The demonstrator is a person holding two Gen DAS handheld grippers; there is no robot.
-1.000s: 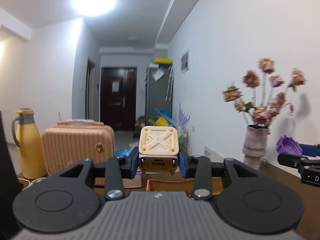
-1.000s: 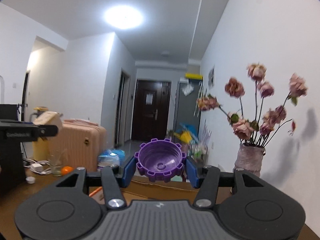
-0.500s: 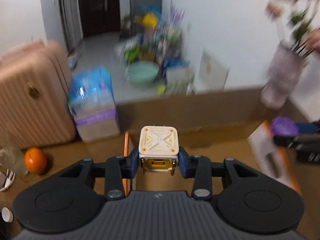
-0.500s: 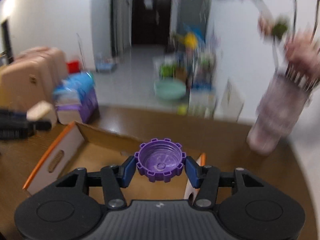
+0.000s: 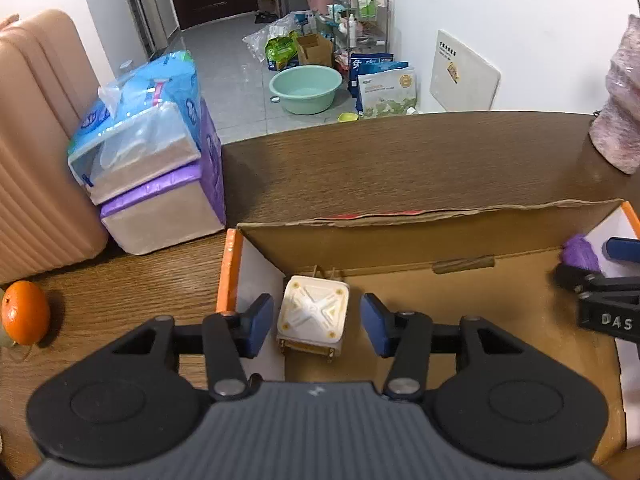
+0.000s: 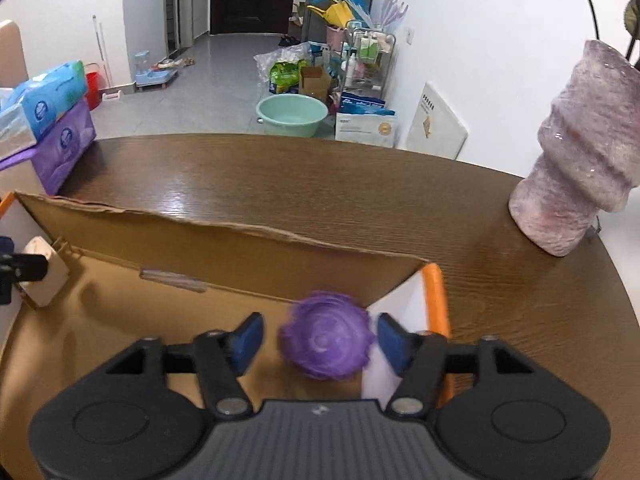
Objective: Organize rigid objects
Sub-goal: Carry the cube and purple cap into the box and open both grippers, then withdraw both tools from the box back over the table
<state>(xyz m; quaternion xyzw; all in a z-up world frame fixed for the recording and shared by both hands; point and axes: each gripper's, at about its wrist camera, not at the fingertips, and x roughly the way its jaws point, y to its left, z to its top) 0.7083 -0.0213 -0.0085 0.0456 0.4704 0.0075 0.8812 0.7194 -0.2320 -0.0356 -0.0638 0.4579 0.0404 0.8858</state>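
Now charger (image 5: 313, 317) tilted, prongs rearward, box (image 5: 400, 236)

A white cube charger (image 5: 313, 317) and blurred purple toothed cap (image 6: 326, 340) sit inside the cardboard box (image 5: 400, 236).

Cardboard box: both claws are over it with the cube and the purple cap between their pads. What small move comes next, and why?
Probably lift both claws straight up out of the box. The left claw is opening, with gaps on both sides of the cube; the right claw is opening too, and the blurred cap looks loose. Both seem released inside the box.
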